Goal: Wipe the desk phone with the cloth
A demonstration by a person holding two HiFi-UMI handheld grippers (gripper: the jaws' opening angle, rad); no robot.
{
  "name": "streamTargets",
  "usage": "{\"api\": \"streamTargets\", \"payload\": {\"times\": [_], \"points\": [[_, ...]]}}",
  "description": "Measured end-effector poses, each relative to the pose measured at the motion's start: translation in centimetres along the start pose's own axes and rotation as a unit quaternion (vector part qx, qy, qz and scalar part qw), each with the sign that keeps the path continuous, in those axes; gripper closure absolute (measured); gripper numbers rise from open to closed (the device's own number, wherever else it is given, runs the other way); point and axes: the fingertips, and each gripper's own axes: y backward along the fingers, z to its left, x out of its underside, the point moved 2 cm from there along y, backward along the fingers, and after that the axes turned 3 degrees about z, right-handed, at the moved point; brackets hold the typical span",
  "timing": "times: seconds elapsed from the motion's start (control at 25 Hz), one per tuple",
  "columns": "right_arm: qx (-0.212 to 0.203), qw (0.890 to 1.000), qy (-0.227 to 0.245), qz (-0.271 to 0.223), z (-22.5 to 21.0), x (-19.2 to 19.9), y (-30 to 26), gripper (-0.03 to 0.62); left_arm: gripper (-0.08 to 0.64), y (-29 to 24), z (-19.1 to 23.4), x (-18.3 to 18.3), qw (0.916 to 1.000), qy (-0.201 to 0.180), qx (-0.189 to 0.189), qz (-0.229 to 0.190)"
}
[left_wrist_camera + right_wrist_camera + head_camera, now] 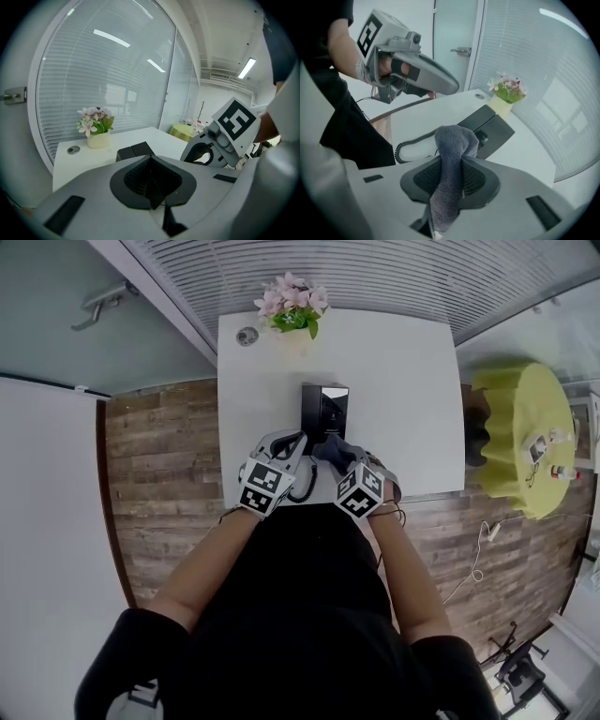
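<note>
Operator: Black shirt (300, 615) and two bare forearms fill the bottom of the head view. Past them I see the left gripper (292, 444) and right gripper (339, 457) side by side over the near edge of a white table (403, 390). A dark desk phone (324, 409) stands just beyond them, and a pot of pink flowers (292, 310) sits at the far edge.

Listener: Where is the cloth?

Operator: A grey cloth (330, 450) bunches at the right gripper's tip. It is touching or almost touching the phone's near end, and I cannot tell which.

Listener: And the left gripper view?

Operator: Its jaws are pressed together on nothing. The phone is just ahead and slightly left, with the flowers behind it.

Listener: The right gripper view?

Operator: Those jaws pinch the cloth through its middle. One fold stands up above the pads and a tail hangs below. The phone lies just beyond that fold, and its coiled cord (400, 151) is to the left.

Listener: How will they handle?

Operator: I judge the cloth soft, light and floppy, so a mid-fold pinch suits it. The phone looks rigid, smooth and light enough to slide, so I would steady its side edge.
</note>
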Motion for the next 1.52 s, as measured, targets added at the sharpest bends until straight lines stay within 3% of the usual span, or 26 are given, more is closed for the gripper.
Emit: {"api": "streamTargets", "payload": {"times": [0.16,0.32,0.6,0.84,1.04,1.32,1.52], "points": [[0.035,0.995,-0.042,-0.080,-2.6,-2.8,4.9,0.482,0.549,1.8,-0.3,-4.1,0.9992,-0.014,0.004,-0.037],[0.066,0.977,-0.091,-0.180,-4.7,-5.3,10.9,0.482,0.549,4.8,-0.4,-8.6,0.9963,-0.022,0.009,-0.083],[0.074,0.915,-0.168,-0.360,-7.1,-7.7,21.2,0.482,0.549,9.2,-2.3,-16.0,0.9865,-0.051,0.028,-0.153],[0.051,0.866,-0.165,-0.469,-8.5,-9.5,28.4,0.482,0.549,11.1,-5.1,-21.2,0.9767,-0.059,0.041,-0.202],[0.033,0.834,-0.150,-0.530,-10.1,-10.7,32.0,0.482,0.549,12.2,-6.0,-23.9,0.9711,-0.065,0.031,-0.228],[0.026,0.818,-0.109,-0.564,-10.1,-11.7,34.2,0.482,0.549,13.3,-6.9,-25.2,0.9672,-0.083,-0.010,-0.240],[0.025,0.821,-0.087,-0.563,-10.0,-12.0,34.1,0.482,0.549,13.4,-7.1,-25.4,0.9667,-0.077,-0.021,-0.243]]}}
